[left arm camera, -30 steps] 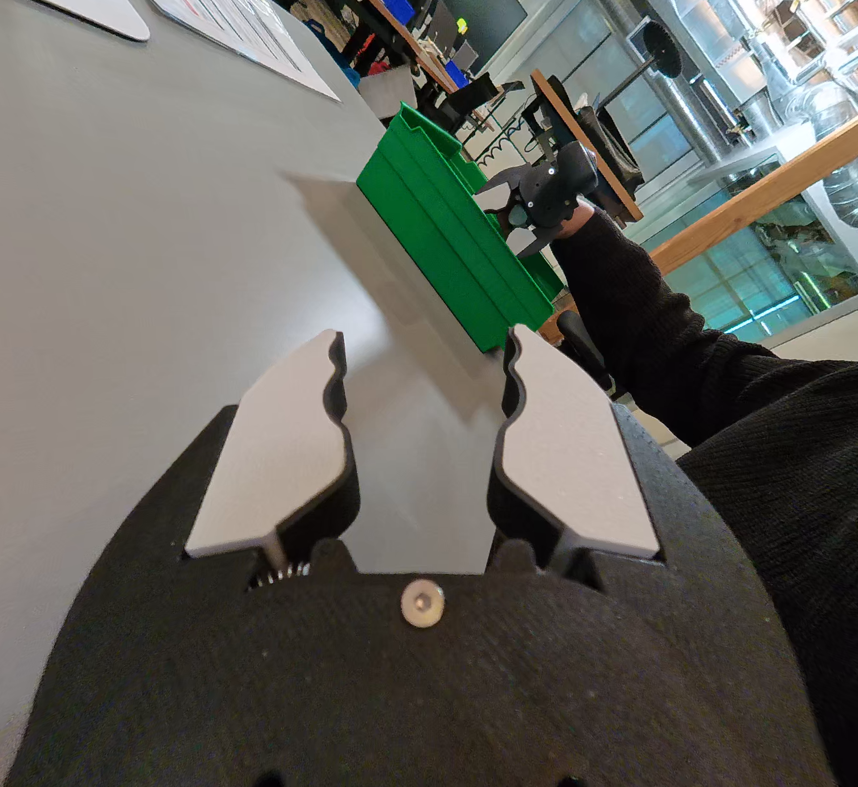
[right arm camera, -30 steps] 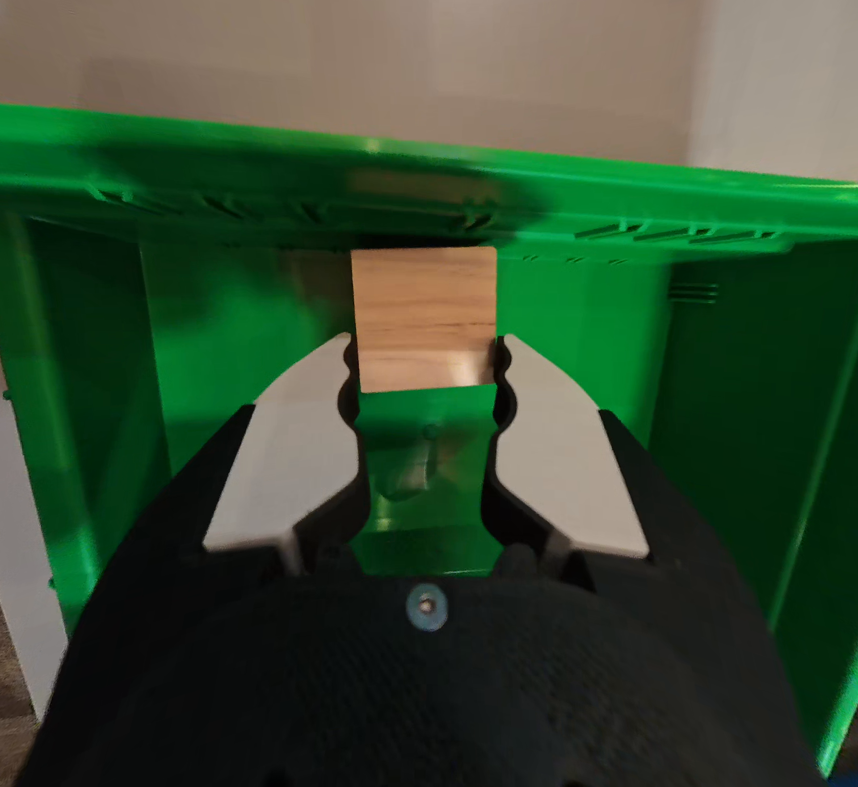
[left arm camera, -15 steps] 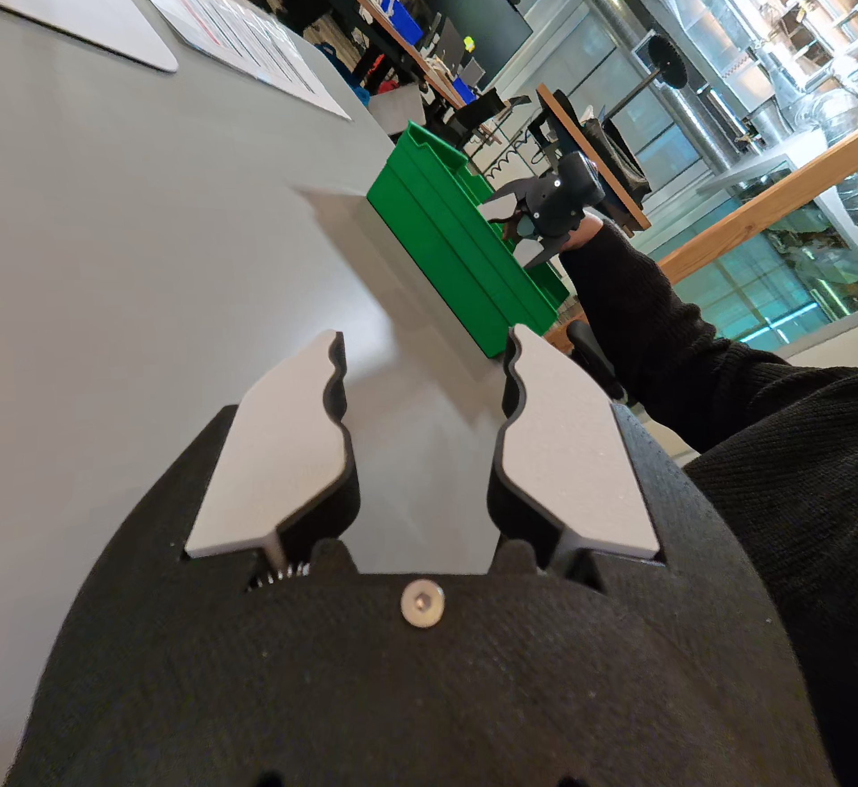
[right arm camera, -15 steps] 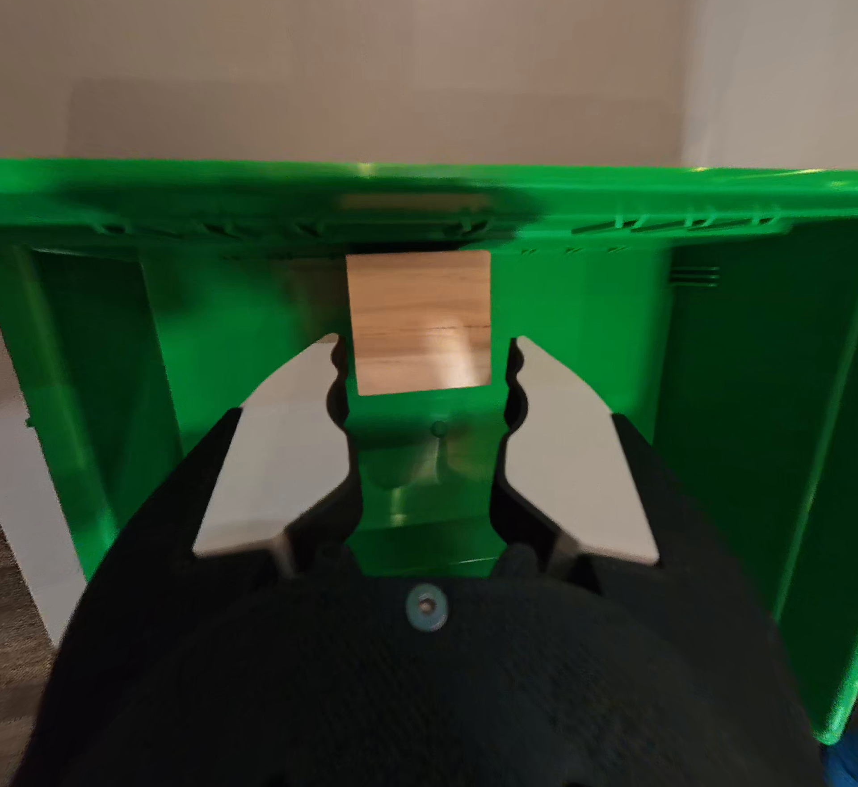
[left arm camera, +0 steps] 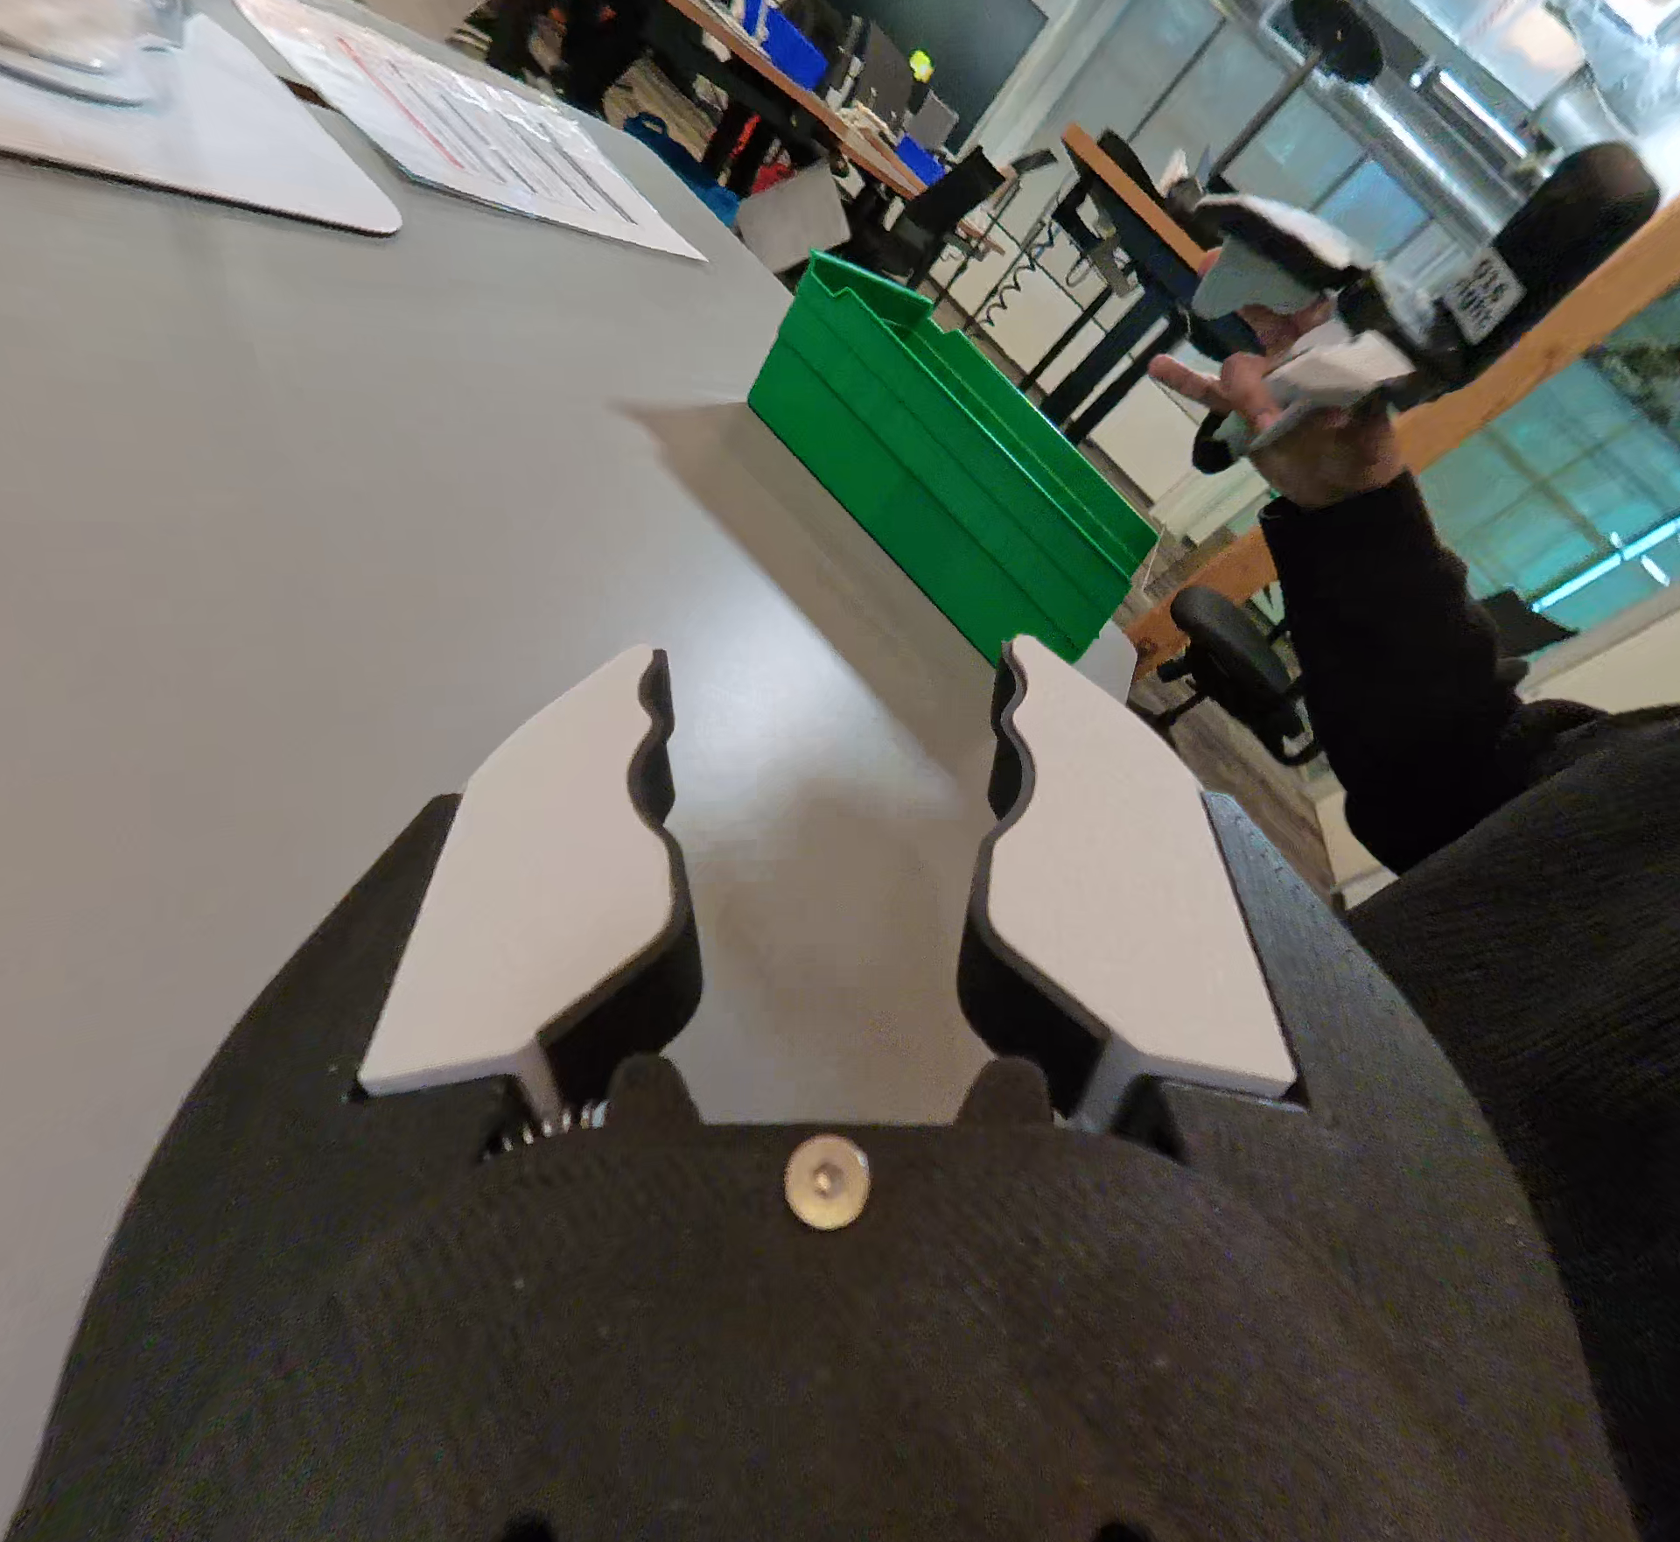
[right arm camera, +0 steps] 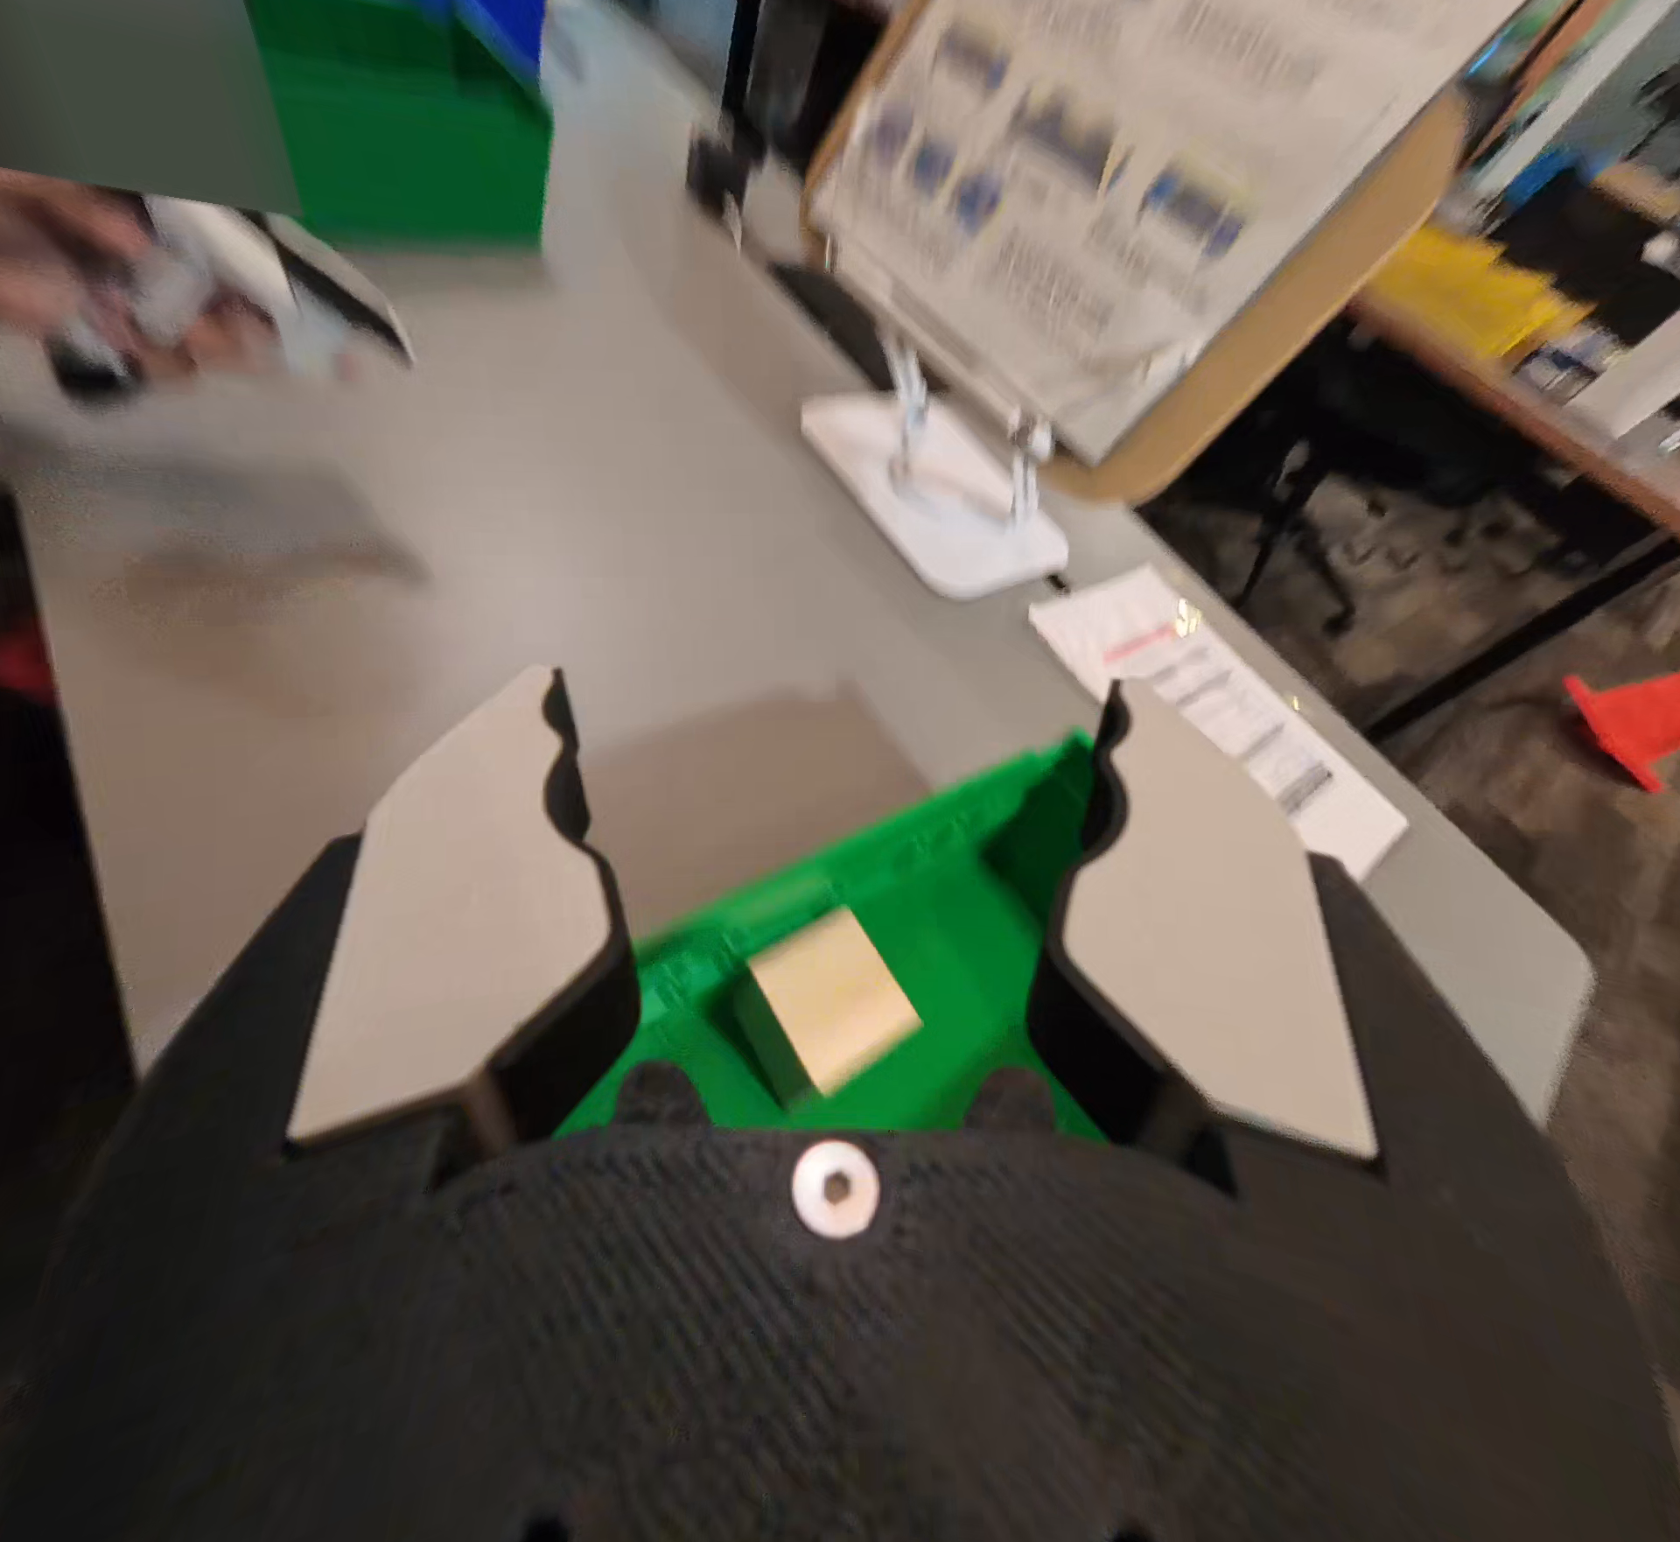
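While the right claw (right arm camera: 832,771) hangs released above the green bin (right arm camera: 918,839) holding the wooden block (right arm camera: 832,1012), and the left claw (left arm camera: 832,735) gapes empty over the worktop (left arm camera: 273,498) near that bin, a hasty swing could knock the bin's rim.

The left wrist view looks low along the counter (left arm camera: 273,498) past its own tongs (left arm camera: 832,666), with the bin (left arm camera: 927,462) ahead and right of the tips and the other tongs (left arm camera: 1291,344) raised farther right. The right wrist view looks steeply down from above and is blurred, the bin (right arm camera: 873,853) close beneath its tongs (right arm camera: 832,694). Both views share the bin, the counter and the paper sheet (left arm camera: 473,134) (right arm camera: 1218,725).
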The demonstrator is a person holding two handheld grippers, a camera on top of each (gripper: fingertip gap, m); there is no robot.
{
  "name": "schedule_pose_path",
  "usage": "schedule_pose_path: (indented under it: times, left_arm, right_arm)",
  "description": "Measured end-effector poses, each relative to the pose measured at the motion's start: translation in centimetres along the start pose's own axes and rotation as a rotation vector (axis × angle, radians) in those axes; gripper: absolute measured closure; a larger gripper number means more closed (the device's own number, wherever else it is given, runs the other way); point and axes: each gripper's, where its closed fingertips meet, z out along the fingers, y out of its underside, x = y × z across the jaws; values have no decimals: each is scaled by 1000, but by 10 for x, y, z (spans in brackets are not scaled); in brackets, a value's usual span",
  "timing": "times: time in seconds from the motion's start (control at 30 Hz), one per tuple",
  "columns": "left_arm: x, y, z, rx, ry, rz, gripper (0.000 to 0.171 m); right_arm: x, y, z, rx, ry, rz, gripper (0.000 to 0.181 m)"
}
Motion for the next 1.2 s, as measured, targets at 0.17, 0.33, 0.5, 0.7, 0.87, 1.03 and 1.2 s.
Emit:
schedule_pose_path:
  times: [0.17, 0.33, 0.5, 0.7, 0.87, 1.03, 1.2]
  left_arm:
    - [17, -14, -3, 29, 21, 229, 109]
    - [17, -50, -59, 59, -107, 487, 107]
    - [-29, -96, -164, -54, -411, 799, 100]
    - [-167, -100, -276, -550, -762, 945, 101]
    - [-228, -73, -304, -839, -706, 788, 101]
    - [-266, -50, -315, -1127, -686, 736, 100]
    - [-275, -43, -306, -1185, -658, 744, 117]
  right_arm:
    - [-95, -78, 5, 597, -159, 445, 96]
    - [-192, -50, 81, 461, -393, 677, 81]
    - [-229, -31, 119, 323, -406, 545, 87]
    - [-267, -11, 144, 178, -505, 515, 87]
    - [-265, -7, 148, 152, -478, 498, 89]
    - [-254, 2, 148, 133, -433, 507, 94]
    - [-251, 4, 146, 142, -443, 565, 98]
